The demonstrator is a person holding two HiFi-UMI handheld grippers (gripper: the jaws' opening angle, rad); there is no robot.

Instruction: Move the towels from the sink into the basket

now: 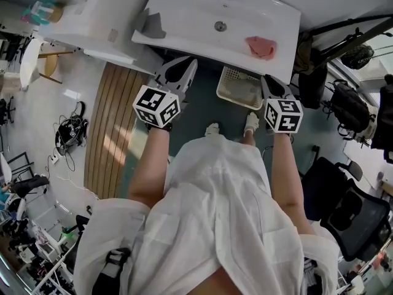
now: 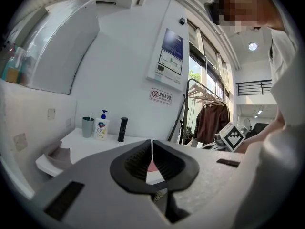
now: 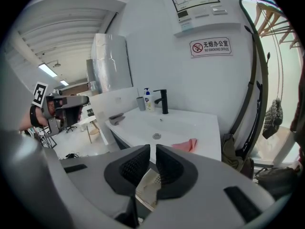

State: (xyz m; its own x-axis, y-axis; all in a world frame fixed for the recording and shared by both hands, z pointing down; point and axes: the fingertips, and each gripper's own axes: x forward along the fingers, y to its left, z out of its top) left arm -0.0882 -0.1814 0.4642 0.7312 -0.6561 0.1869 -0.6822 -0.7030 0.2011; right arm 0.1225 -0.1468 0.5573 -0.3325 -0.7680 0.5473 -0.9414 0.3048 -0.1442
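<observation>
A pink towel [image 1: 261, 47] lies crumpled in the white sink [image 1: 202, 11] at its right side, also seen in the right gripper view [image 3: 186, 145]. A grey towel [image 1: 153, 26] rests on the sink's left edge [image 2: 59, 154]. The cream basket [image 1: 239, 88] stands on the floor below the sink's front, with something beige in it. My left gripper [image 1: 186, 69] is shut and empty, held in front of the sink [image 2: 151, 145]. My right gripper [image 1: 268, 82] hovers beside the basket's right edge, shut with nothing in it [image 3: 153, 150].
A black faucet [image 3: 163, 101], a soap bottle [image 2: 100, 125] and a grey cup [image 2: 87, 126] stand at the sink's back. Wooden slats [image 1: 113, 128] lie on the floor to the left. Bags [image 1: 350, 106] and black office chairs [image 1: 344, 211] crowd the right.
</observation>
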